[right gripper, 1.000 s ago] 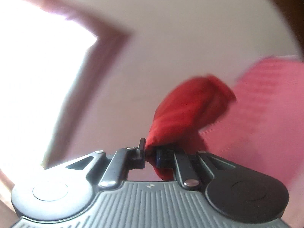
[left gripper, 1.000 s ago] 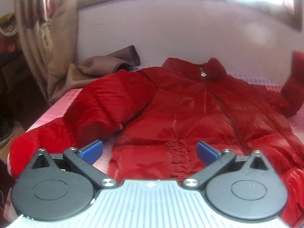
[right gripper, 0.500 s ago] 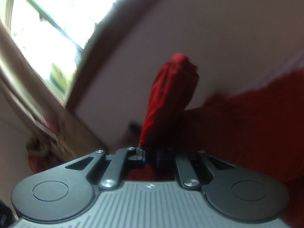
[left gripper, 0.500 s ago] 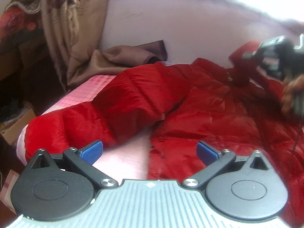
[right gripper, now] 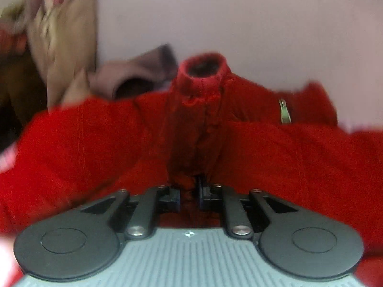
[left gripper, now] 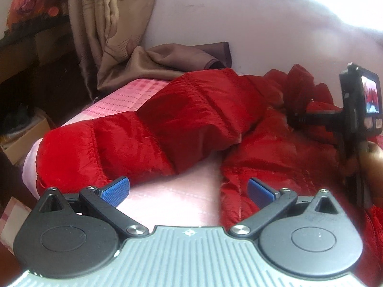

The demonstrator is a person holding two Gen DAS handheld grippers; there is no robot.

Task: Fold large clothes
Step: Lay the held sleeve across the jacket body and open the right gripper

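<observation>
Since a second ago, the right sleeve (right gripper: 198, 110) of the red puffer jacket (left gripper: 275, 157) has been swinging in from the far side and is now lying across the jacket's chest, its knitted cuff pointing toward the pale wall (left gripper: 251, 35). The jacket is lying front-up on a bed (left gripper: 134, 102) with a pink checked cover, collar toward the wall, zip pull showing near the neck. Its left sleeve (left gripper: 153, 134) is stretching out flat toward the bed's near corner, not yet folded in.

The right hand-held gripper (right gripper: 189, 196) is sitting low over the chest with the sleeve fabric bunching between its jaws; those jaws are just starting to part, though the pads appear to be still pinching the cloth. The left hand-held gripper (left gripper: 189, 189) is hovering with its blue pads (left gripper: 115, 189) wide apart and nothing between them, above bare bedcover between the left sleeve and the jacket's body.

Beyond the jacket, a brown cloth (left gripper: 172, 59) is lying crumpled against the wall, and a patterned curtain (left gripper: 105, 24) is hanging at the left.

My judgement: the padded sleeve is springy, so it may slide or roll off the chest as it is being released. The slippery shell could also drag along if the pads snag while pulling away.
</observation>
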